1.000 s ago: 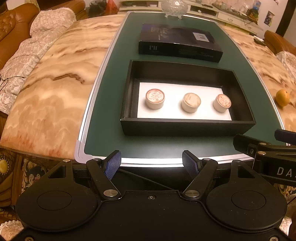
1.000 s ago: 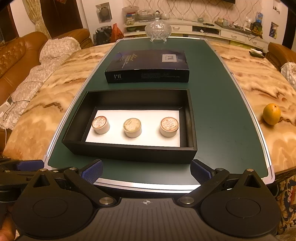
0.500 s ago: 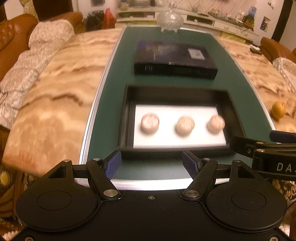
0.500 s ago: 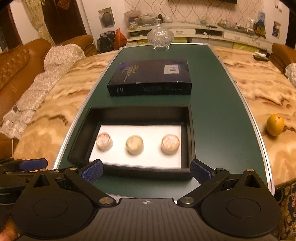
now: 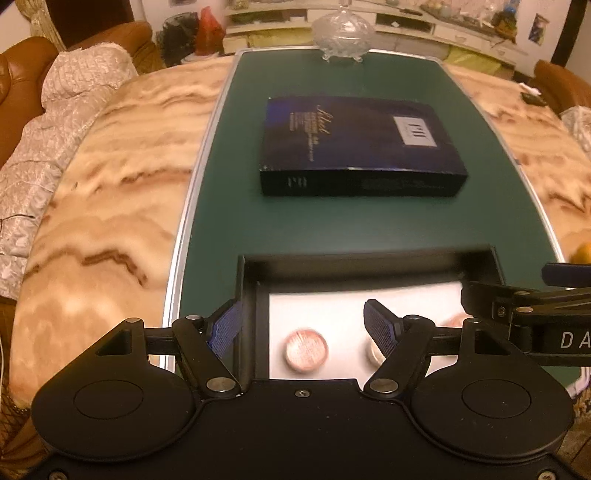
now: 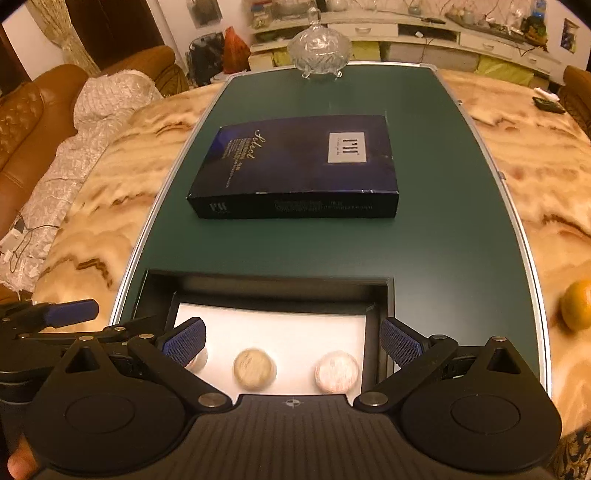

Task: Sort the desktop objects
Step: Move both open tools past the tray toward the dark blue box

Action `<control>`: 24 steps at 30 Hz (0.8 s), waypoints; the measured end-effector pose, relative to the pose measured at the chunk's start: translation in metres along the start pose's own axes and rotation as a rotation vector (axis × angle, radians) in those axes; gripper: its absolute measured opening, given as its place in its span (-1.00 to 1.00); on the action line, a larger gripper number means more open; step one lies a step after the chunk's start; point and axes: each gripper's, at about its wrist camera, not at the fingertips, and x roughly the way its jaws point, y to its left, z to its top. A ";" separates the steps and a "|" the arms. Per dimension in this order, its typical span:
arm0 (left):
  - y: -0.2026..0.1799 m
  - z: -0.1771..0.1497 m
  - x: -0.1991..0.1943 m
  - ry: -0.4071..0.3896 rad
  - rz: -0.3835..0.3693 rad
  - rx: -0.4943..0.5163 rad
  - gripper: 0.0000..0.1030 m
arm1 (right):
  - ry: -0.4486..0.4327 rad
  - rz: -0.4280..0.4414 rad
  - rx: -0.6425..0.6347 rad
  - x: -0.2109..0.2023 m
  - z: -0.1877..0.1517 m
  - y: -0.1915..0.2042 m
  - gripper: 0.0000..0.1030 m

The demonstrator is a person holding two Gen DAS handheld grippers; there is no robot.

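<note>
A black open box with a white liner holds three small round tins in a row. A dark blue lid box lies beyond it on the green mat. My left gripper is open and empty above the box's left end. My right gripper is open and empty above the box's right part. Each gripper's side shows at the edge of the other's view.
A glass lidded bowl stands at the far end of the green mat. An orange lies on the marble tabletop to the right. A sofa with a pale blanket stands at the left.
Both grippers have moved forward over the table. The open box has slid to the bottom of both views and now lies under the fingers. Both stay open.
</note>
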 end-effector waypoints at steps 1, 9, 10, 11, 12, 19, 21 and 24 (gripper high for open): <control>0.001 0.005 0.004 0.006 -0.002 -0.004 0.41 | 0.013 0.008 0.008 0.006 0.005 -0.002 1.00; 0.004 0.024 0.027 0.051 -0.010 0.003 0.41 | 0.068 -0.002 0.004 0.037 0.025 -0.008 1.00; 0.004 0.025 0.029 0.056 -0.012 0.001 0.41 | 0.071 0.000 0.006 0.038 0.026 -0.009 1.00; 0.004 0.025 0.031 0.061 -0.014 -0.001 0.41 | 0.074 0.005 0.011 0.040 0.027 -0.011 1.00; 0.003 0.025 0.032 0.063 -0.015 -0.002 0.41 | 0.076 0.007 0.015 0.041 0.027 -0.012 1.00; 0.001 0.025 0.033 0.069 -0.036 0.007 0.41 | 0.074 0.034 0.033 0.040 0.027 -0.019 1.00; -0.001 0.026 0.031 0.063 -0.036 0.015 0.42 | 0.066 0.045 0.041 0.038 0.029 -0.022 1.00; -0.002 0.031 0.029 0.050 -0.030 0.033 0.44 | 0.054 0.046 0.041 0.035 0.034 -0.024 1.00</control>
